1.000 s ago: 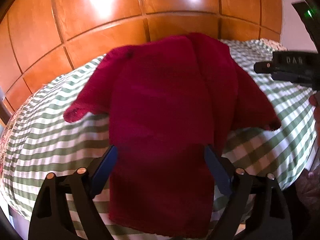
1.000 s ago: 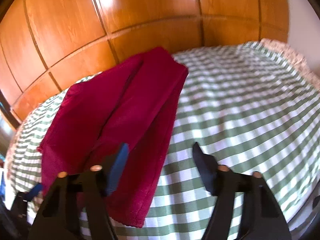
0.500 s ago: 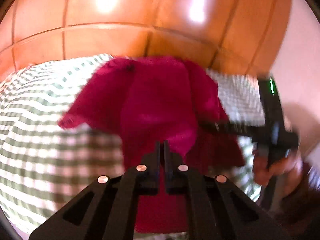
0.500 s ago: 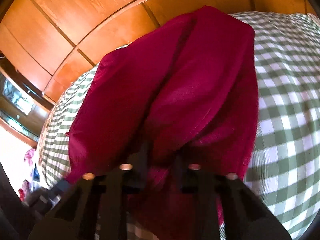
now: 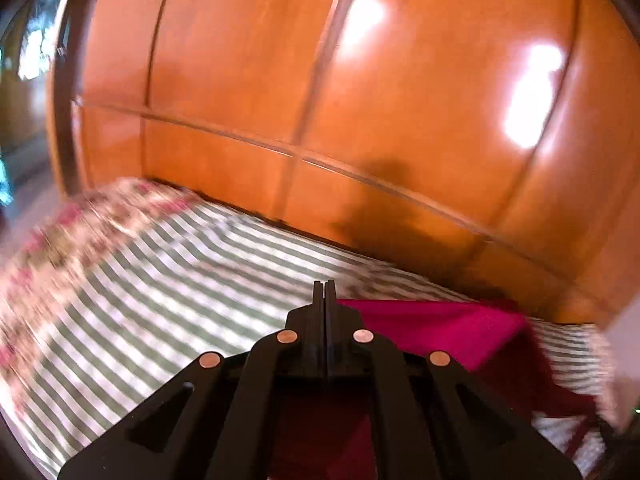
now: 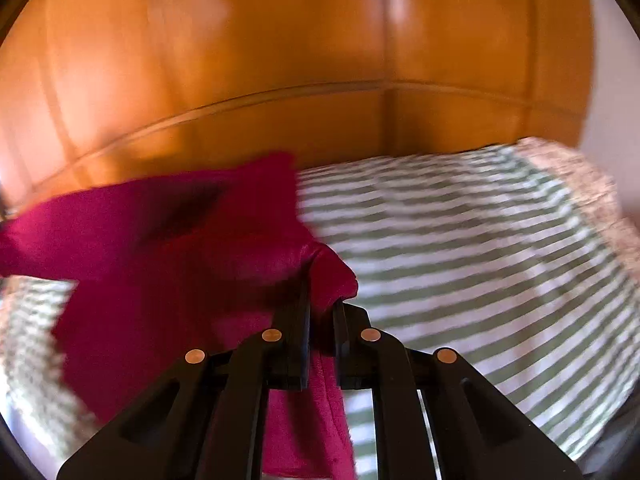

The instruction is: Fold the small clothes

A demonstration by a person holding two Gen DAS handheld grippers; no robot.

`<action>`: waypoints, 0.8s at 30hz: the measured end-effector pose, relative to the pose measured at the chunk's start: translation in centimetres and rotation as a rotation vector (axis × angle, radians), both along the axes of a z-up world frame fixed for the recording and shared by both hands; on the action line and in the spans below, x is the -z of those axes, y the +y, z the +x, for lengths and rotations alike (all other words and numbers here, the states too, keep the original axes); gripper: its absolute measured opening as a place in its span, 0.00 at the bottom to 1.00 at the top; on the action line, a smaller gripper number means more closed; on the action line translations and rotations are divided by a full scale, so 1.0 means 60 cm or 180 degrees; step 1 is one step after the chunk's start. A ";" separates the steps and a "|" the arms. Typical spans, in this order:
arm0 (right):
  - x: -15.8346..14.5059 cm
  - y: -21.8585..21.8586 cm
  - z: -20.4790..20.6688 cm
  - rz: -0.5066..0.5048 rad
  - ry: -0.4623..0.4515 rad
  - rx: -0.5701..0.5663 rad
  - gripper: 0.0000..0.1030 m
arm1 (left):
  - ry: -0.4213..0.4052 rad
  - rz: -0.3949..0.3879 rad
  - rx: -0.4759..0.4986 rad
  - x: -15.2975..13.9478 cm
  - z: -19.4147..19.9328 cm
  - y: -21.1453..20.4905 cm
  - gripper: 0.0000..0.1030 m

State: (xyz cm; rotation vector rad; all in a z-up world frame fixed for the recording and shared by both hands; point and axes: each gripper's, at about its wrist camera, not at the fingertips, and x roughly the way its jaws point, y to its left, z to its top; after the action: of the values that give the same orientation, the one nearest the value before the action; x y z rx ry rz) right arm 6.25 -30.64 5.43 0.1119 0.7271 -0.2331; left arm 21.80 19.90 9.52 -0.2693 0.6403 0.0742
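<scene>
A dark red knitted garment (image 5: 436,328) is lifted off the green-and-white striped bed cover (image 5: 160,300). My left gripper (image 5: 324,292) is shut; the garment's taut top edge starts at its fingers and runs right, and more cloth hangs beneath it. In the right wrist view my right gripper (image 6: 322,304) pinches a bunched fold of the same garment (image 6: 160,240), its jaws closing tighter on it. The rest of the cloth spreads left and hangs below. Both views are blurred by motion.
Glossy orange wooden panels (image 5: 320,100) rise right behind the bed. A floral quilt (image 5: 60,248) edges the bed on the left, and another floral quilt edge (image 6: 580,184) shows at the far right. Bare striped cover (image 6: 480,260) lies right of the garment.
Both grippers went from open around the flat garment to shut on it and rose. The left one swung left and rolled, so the cloth now stretches off to its right.
</scene>
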 end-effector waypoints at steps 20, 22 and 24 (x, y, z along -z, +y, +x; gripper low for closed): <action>0.027 -0.158 0.074 -0.0379 0.0152 0.0758 0.72 | 0.0471 0.0103 0.0118 0.125 0.016 0.010 0.66; 0.042 -0.118 0.046 0.0028 0.0247 0.0379 0.72 | 0.0610 -0.0108 0.0420 0.157 -0.012 -0.011 0.66; 0.068 -0.066 0.024 0.0436 0.0428 -0.0051 0.71 | 0.0738 -0.0262 0.0623 0.188 -0.032 -0.033 0.66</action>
State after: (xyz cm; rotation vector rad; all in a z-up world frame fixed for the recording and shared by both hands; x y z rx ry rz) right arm 7.66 -34.61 1.34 0.2222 0.8775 -0.1765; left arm 19.86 17.94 -1.77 -0.2783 0.8987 -0.1106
